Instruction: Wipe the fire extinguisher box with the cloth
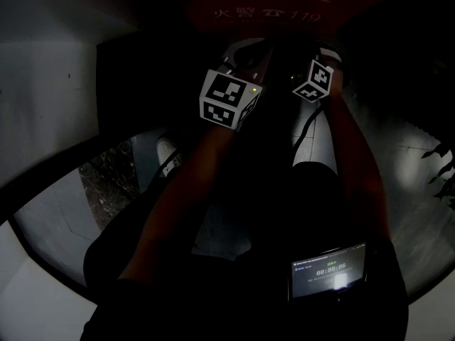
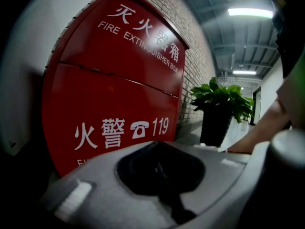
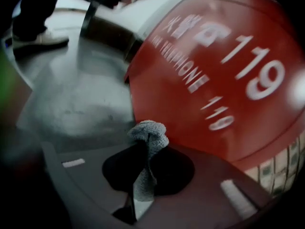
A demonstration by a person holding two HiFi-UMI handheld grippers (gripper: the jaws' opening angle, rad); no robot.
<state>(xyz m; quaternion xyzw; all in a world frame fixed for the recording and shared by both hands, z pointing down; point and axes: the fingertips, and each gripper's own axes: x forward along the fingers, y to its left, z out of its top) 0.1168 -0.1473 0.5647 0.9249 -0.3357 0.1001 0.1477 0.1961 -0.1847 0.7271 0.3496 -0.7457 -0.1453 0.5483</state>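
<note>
While our right gripper [image 3: 142, 175] clamps the cloth [image 3: 148, 133] and the left gripper [image 2: 161, 170] sits closed, empty, we should press flat on the fire extinguisher box [image 3: 209, 94], overlapping strokes.

Glossy box [image 2: 119, 104] — nubbly cloth [image 3: 148, 133]

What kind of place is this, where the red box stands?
Probably an indoor corridor of an office or public building: the red fire extinguisher box stands against a brick wall, a potted plant sits further along, and strip lights run down the ceiling.
</note>
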